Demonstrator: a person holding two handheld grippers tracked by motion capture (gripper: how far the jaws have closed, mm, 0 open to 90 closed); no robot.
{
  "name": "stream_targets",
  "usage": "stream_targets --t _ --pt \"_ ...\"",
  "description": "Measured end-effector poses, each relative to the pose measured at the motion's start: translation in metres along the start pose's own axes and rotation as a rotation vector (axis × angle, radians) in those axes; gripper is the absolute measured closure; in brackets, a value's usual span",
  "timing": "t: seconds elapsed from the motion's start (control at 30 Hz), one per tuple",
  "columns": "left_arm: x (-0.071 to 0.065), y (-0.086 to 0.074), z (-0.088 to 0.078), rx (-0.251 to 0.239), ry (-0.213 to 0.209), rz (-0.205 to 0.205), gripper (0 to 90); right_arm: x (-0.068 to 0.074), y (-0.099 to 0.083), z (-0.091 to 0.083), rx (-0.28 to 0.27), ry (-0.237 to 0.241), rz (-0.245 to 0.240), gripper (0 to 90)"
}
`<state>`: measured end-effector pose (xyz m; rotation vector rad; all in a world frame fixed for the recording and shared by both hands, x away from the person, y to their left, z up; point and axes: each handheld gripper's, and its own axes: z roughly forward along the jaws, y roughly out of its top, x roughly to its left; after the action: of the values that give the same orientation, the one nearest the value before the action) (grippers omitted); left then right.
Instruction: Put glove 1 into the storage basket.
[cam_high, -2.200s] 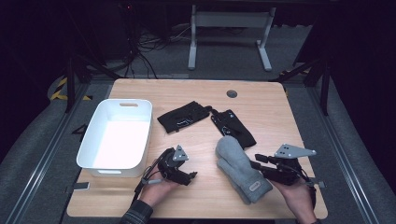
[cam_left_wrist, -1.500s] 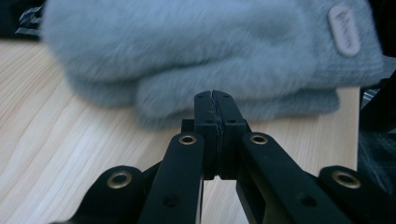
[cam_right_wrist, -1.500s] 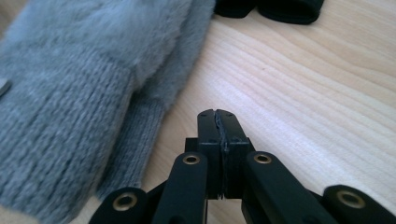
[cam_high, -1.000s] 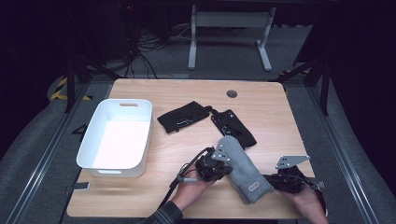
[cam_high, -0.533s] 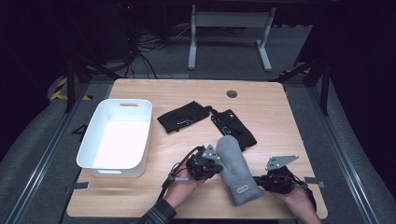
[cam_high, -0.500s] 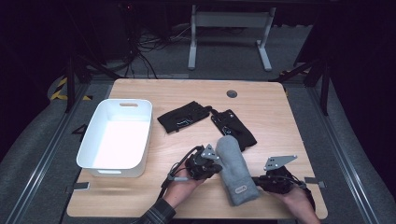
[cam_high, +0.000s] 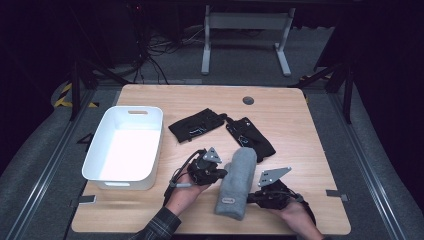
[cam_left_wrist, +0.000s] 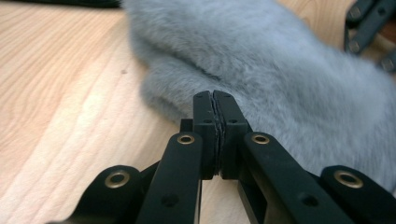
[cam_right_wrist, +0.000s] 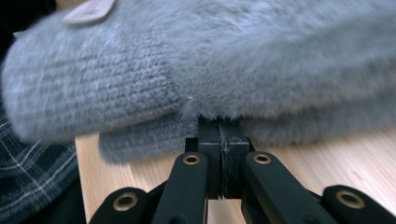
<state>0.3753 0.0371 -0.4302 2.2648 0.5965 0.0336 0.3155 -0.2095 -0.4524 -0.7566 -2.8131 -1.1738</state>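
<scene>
A grey fuzzy mitten (cam_high: 237, 182) lies on the wooden table (cam_high: 300, 130), cuff and label toward the front edge. My left gripper (cam_high: 223, 173) is shut, its tips against the mitten's left side. In the left gripper view the closed jaws (cam_left_wrist: 215, 100) meet the fur of the mitten (cam_left_wrist: 280, 70) with nothing seen between them. My right gripper (cam_high: 248, 198) is shut too, its tips at the mitten's right side near the cuff. In the right gripper view the closed jaws (cam_right_wrist: 221, 128) sit just under the edge of the mitten (cam_right_wrist: 210, 60).
Two black gloves (cam_high: 197, 125) (cam_high: 250, 137) lie behind the mitten at mid-table. A white bin (cam_high: 127, 145) stands at the left. A dark round grommet (cam_high: 248, 100) sits near the far edge. A plaid sleeve (cam_right_wrist: 28, 186) shows beyond the mitten.
The right gripper has slid left against the mitten's cuff end, and the mitten has swung from a diagonal to nearly straight front-to-back. The left gripper has shifted a little left.
</scene>
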Motion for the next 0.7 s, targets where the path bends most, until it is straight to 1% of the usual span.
stream_targets --t 0.17,0.27,0.3,0.37,0.43,0.47,0.5,0.53,0.57,0.6,0.63,0.67,0.7 --pt "0.009 -0.001 -0.003 -0.007 0.010 -0.018 88.7 0.011 0.015 0.022 -0.008 0.024 -0.044 90.0" --pt "0.013 -0.001 -0.004 -0.006 0.009 -0.026 88.6 0.015 0.020 0.028 -0.012 0.023 -0.059 90.0" --pt "0.014 -0.001 -0.004 -0.004 0.011 -0.026 88.0 0.017 0.024 0.033 -0.016 0.027 -0.069 90.0" --pt "0.014 -0.001 -0.005 -0.006 0.016 -0.023 86.3 0.019 0.026 0.036 -0.015 0.024 -0.080 90.0" --pt "0.015 0.001 -0.008 -0.009 0.018 -0.019 84.2 0.021 0.026 0.034 -0.009 0.020 -0.086 89.8" --pt "0.015 0.002 -0.009 -0.001 0.018 -0.015 81.8 0.020 0.024 0.030 -0.009 0.005 -0.088 89.6" --pt "0.014 0.003 -0.010 0.000 0.023 -0.009 76.5 0.018 0.020 0.023 -0.012 -0.014 -0.083 84.8" --pt "0.014 0.005 -0.012 0.007 0.026 -0.006 73.7 0.017 0.018 0.019 -0.013 -0.024 -0.080 82.6" --pt "0.014 0.008 -0.016 -0.011 0.007 -0.010 69.7 0.014 0.014 0.013 -0.012 -0.041 -0.070 80.5" --pt "0.014 0.008 -0.016 -0.011 0.007 -0.010 64.3 0.014 0.014 0.013 -0.012 -0.041 -0.070 80.5" --pt "0.013 0.011 -0.018 -0.005 0.021 -0.004 64.3 0.012 0.012 0.010 -0.014 -0.049 -0.065 78.0" --pt "0.012 0.013 -0.020 -0.007 0.032 0.003 59.4 0.008 0.008 0.004 -0.020 -0.075 -0.055 75.2" --pt "0.011 0.015 -0.021 -0.015 0.027 0.004 53.0 0.004 0.004 -0.001 -0.026 -0.095 -0.040 73.8"
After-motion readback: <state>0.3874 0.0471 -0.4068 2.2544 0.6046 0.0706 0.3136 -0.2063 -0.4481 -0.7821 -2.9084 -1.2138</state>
